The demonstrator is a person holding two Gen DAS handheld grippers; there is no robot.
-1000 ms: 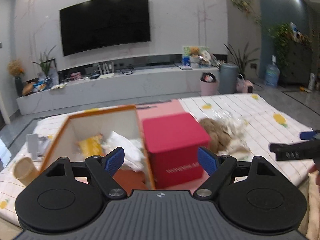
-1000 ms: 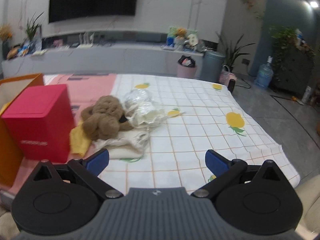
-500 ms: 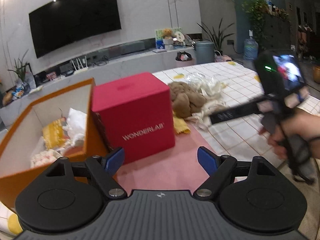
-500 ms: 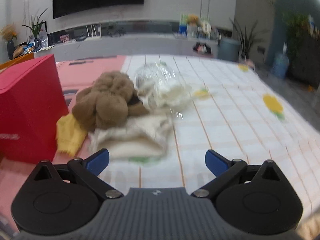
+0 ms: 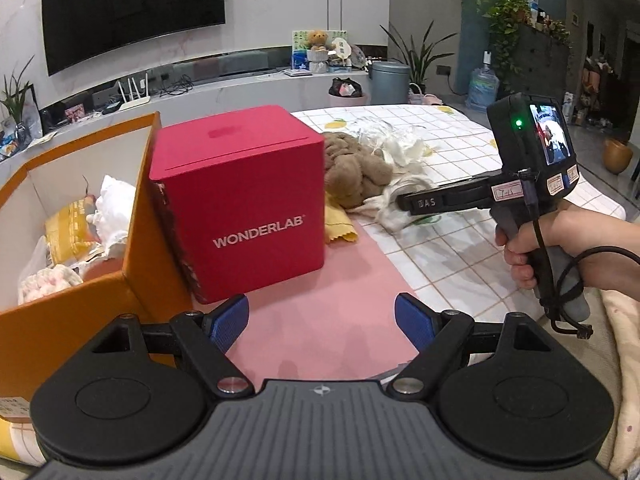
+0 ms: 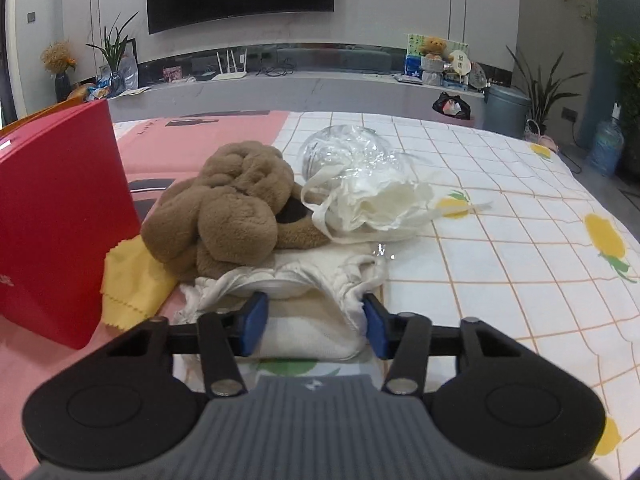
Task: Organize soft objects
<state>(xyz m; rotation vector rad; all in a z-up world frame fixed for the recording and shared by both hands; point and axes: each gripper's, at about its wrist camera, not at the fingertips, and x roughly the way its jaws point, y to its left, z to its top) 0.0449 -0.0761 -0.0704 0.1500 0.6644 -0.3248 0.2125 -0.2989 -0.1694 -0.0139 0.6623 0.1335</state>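
The white cloth bag (image 6: pixel 304 320) lies at the bottom of the pile of soft things, toward the near edge of the surface, on the seam where the pink cover meets the checked one. The right gripper (image 6: pixel 312 324) straddles its near end and its jaws are closing, with the cloth between them; the left pad looks to be against the fabric, the right one is beside a loose fold and I cannot tell whether it presses yet.

To do this well, I would let the pads bite into the thick bunched part, not only the thin flap, since a loose fold is likely to slip out. The brown plush toy (image 6: pixel 232 204) rests on the far part of the bag, with a yellow cloth (image 6: pixel 128 280) tucked under its left side and a crumpled clear bag of white stuff (image 6: pixel 368 184) just behind, so a slow pull toward the near edge should free the bag without dragging the rest along (a quick lift would probably tip the toy).

The left gripper (image 5: pixel 322 322) hangs open and empty over the pink cover.

The orange box (image 5: pixel 132 240) at the left edge stands open and already holds a yellow packet (image 5: pixel 70 232), white crumpled cloth (image 5: pixel 114 208) and a pale knitted piece (image 5: pixel 44 284). The red cube box (image 5: pixel 244 204) beside it is closed.
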